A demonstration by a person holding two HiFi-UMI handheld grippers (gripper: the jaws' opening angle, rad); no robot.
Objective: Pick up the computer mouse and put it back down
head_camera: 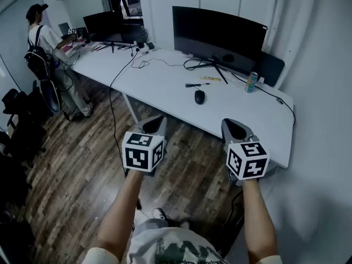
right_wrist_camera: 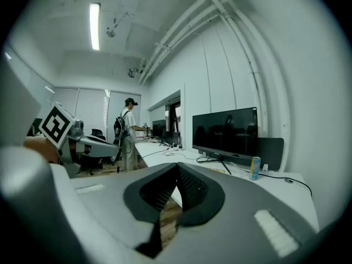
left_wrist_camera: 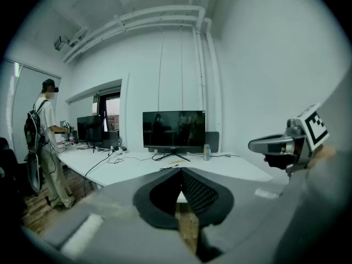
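Two hand-held grippers [head_camera: 156,123] [head_camera: 236,127]; one mouse [head_camera: 199,97]; one can [head_camera: 251,82].

Counting now: one mouse [head_camera: 199,97], one drink can [head_camera: 251,82] and at least two monitors [head_camera: 217,32] on the one white desk [head_camera: 165,81], one person [head_camera: 47,54] standing at its far end, and two grippers up front, the left gripper [head_camera: 155,120] and the right gripper [head_camera: 235,124].

An office, apparently: long white counter [head_camera: 165,87] carrying wide monitors [head_camera: 217,34], cables, wood floor [head_camera: 82,158], and dark chairs [head_camera: 16,120] alongside.
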